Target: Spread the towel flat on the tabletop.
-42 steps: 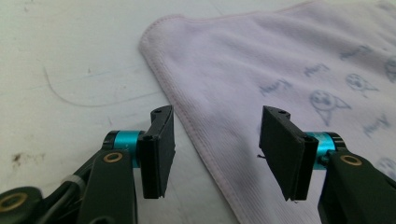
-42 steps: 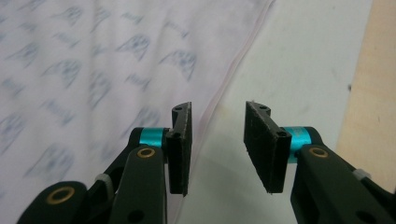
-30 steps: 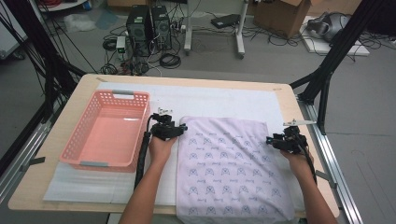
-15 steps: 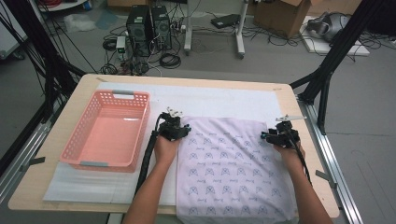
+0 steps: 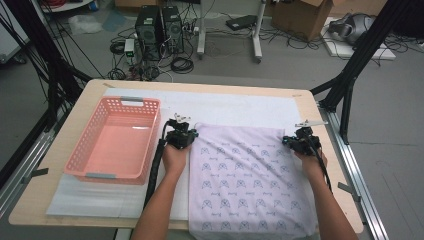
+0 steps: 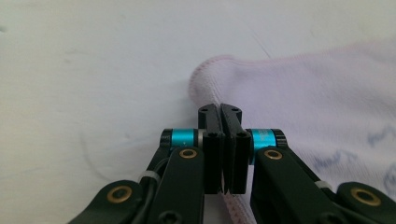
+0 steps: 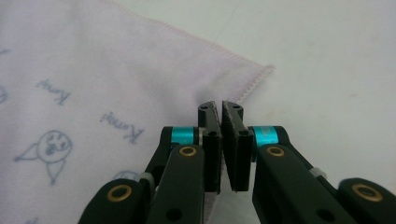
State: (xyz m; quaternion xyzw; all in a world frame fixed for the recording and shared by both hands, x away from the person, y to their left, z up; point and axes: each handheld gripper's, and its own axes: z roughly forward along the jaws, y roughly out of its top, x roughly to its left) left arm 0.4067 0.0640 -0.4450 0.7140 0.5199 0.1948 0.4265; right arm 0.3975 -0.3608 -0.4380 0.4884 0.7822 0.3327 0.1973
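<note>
Both grippers have just closed their jaws, and this is the change that matters. The left gripper [image 5: 186, 134] stands at the far left corner of the pale lilac cloth with small printed figures [image 5: 247, 177]. In the left gripper view its black jaws are pressed together with the stitched hem [image 6: 233, 207] of the cloth between them. The right gripper [image 5: 295, 141] is at the far right corner, and there too the jaws are fully together, pinching the edge near the pointed corner [image 7: 261, 72].

A second ago both pairs of jaws were about half open over the same corners; the hands themselves have hardly moved.

The cloth lies flat on the white foam sheet [image 5: 230, 107] that covers the wooden table [image 5: 75, 110], at about 5 o'clock from the table centre, and its near edge reaches the table's near edge. The pink plastic basket with perforated walls [image 5: 142, 107] stands empty at 9 o'clock, just beside the left hand [image 5: 174, 159].

In my judgement the grasp is now made, so lifting the far edge to fold the cloth can begin.
</note>
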